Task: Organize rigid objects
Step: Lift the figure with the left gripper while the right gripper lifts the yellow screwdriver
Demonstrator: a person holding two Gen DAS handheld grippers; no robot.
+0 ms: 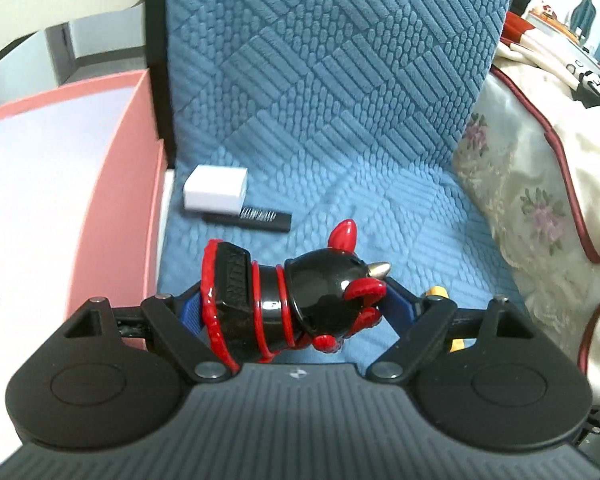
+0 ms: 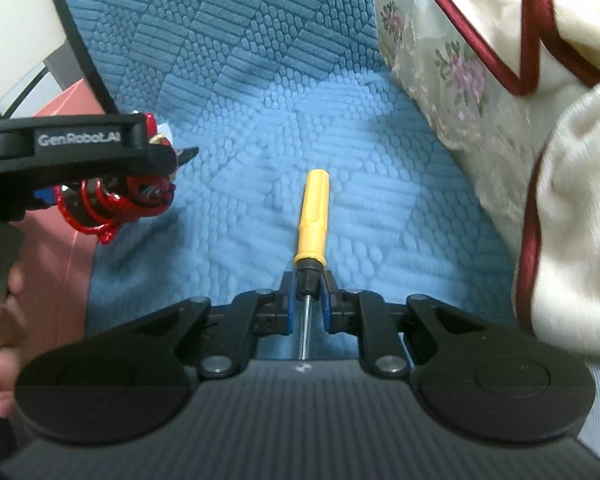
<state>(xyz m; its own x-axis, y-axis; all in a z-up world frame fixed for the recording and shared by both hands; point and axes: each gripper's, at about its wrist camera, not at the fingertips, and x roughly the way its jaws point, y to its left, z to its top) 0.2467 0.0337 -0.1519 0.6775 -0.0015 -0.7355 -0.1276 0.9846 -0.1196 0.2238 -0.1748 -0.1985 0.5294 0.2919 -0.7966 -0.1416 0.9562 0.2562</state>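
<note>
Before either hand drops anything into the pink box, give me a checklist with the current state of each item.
1. Left gripper has the black and red figurine between its pads: ok, clamped across the body, lying sideways.
2. Right gripper grips the yellow screwdriver: ok, shut on the black collar, handle pointing forward, shaft running back.
3. Pink box open and within view: ok, just to the left of the figurine; its interior is mostly out of frame.
4. Room inside the box: cannot tell.
5. White block and black bar still to be sorted: not ok, both lie on the blue cushion.
6. Grippers apart from each other: ok.
</note>
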